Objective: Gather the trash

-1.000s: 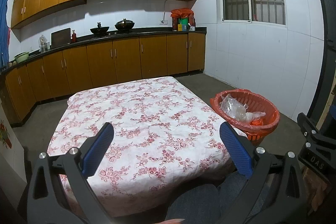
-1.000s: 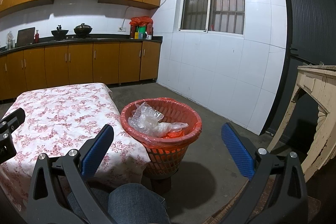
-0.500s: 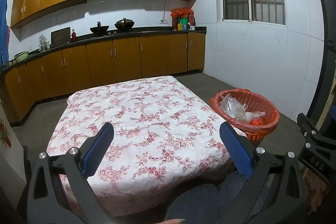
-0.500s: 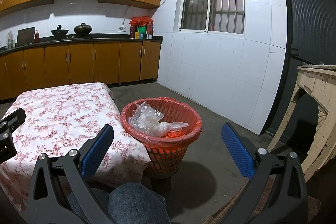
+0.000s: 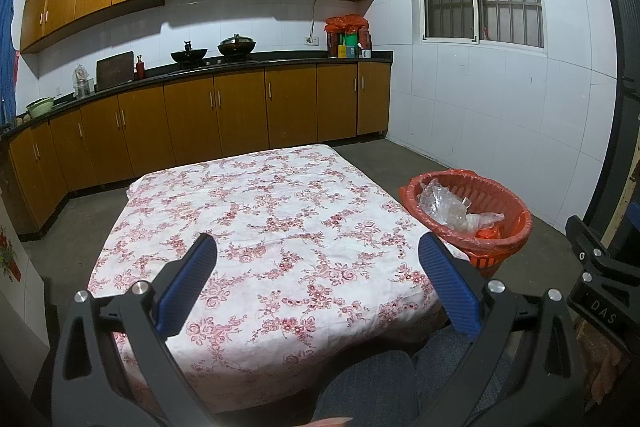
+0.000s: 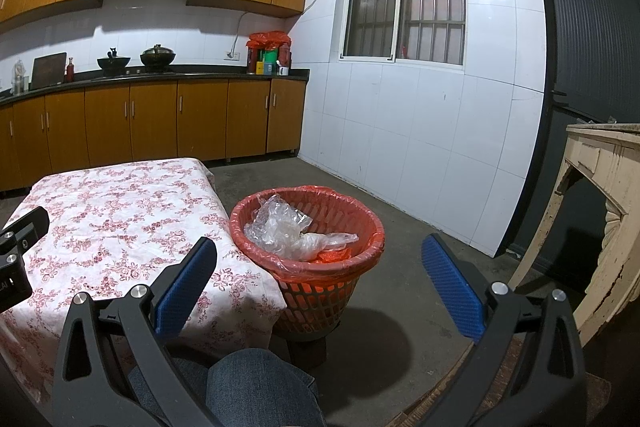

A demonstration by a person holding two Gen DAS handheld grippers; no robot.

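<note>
Both grippers, left (image 5: 318,275) and right (image 6: 320,275), hang spread and empty; trash (image 6: 294,229) sits in the bin (image 6: 360,247), so collecting looks done.

The near edge of the floral-cloth desk (image 5: 280,227) is hidden behind the left gripper (image 5: 318,283) frame and a denim-clad knee (image 5: 372,387). In the right wrist view, the desk's left side runs off the picture's edge. The red trash basket (image 6: 320,291) hides its own floor; clear crumpled plastic (image 6: 284,227) covers most of an orange scrap (image 6: 332,255) whose nature cannot be told. The basket's base sits in shadow. Items on the far counter (image 5: 348,43) are too small to identify. A cream wooden cabinet (image 6: 600,211) is cut off at the right edge.
</note>
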